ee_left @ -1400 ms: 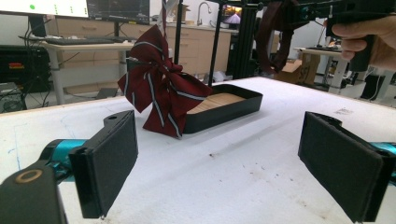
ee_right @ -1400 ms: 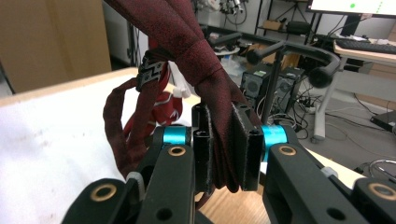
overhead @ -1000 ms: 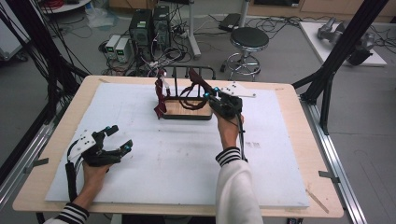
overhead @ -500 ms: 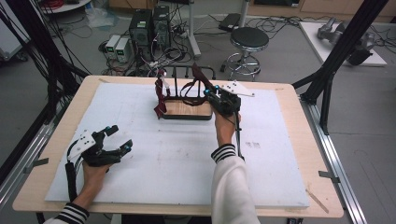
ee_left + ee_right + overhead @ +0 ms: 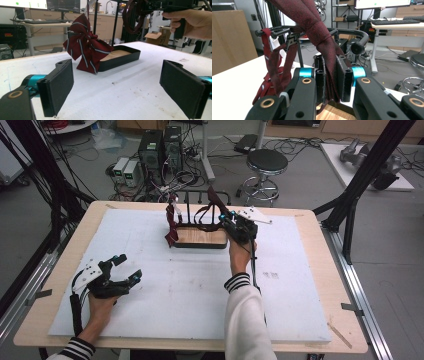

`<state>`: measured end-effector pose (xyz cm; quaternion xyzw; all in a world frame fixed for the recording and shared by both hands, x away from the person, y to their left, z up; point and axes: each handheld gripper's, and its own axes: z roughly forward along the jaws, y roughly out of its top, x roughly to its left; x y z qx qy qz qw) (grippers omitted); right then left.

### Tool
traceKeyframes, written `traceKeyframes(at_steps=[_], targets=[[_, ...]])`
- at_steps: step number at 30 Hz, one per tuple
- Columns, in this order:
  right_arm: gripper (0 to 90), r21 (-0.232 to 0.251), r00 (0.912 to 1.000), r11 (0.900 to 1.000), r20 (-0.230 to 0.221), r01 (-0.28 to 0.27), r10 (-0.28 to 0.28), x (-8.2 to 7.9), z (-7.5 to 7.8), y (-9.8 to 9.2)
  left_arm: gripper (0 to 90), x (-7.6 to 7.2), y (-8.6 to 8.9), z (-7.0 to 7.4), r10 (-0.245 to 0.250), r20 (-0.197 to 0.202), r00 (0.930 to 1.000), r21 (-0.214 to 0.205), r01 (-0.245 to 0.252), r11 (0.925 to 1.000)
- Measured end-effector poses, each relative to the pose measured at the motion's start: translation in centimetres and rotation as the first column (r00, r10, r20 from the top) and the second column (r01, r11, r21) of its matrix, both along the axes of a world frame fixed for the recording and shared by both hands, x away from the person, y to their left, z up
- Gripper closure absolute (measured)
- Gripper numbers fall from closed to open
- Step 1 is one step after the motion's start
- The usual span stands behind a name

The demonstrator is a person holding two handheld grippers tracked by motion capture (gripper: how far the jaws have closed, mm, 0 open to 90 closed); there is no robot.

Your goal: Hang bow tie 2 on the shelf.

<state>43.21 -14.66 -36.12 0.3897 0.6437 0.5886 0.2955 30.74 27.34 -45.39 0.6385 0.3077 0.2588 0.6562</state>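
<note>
My left gripper (image 5: 125, 270) rests low on the white tabletop (image 5: 190, 295) at the near left, its jaws spread wide with nothing between them; in the left gripper view both black pads (image 5: 60, 85) stand apart over bare foam. My left hand (image 5: 102, 307) sits just behind it.

Farther in, my right hand (image 5: 240, 255) reaches forward to the middle of the tabletop, and my right gripper (image 5: 239, 226) is raised beside the right end of the black tray (image 5: 200, 245). Its jaws are clenched on a dark red tie (image 5: 329, 60): in the right gripper view the fabric is pinched flat between the pads (image 5: 343, 80), a short tail hanging just below them. From the grip the tie's long axis runs upward and away from me, narrowing at a knot-like fold, then leans up to the left over the black rail (image 5: 347, 32) of the rack.

The tray has a wooden floor (image 5: 200, 236) and lies with its long side across the tabletop. At its left end a striped red bow (image 5: 85, 50) hangs from an upright post (image 5: 177, 215), draping down over the tray's corner, its tails pointing down toward the tabletop
</note>
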Motion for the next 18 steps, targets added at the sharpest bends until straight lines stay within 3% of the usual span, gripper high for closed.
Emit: traceKeyframes(at_steps=[5,18], targets=[[79.9,-0.010,1.0000,0.9999,0.001,0.002,-0.002,0.30,0.37,0.60,12.4,0.00,0.00,0.00,0.000,-0.001,1.0000,-0.003,0.000,1.0000],[79.9,0.030,0.9993,0.9990,-0.018,0.034,-0.033,0.87,0.31,1.01,12.4,0.00,0.03,0.00,0.000,-0.003,1.0000,-0.005,0.000,1.0000]])
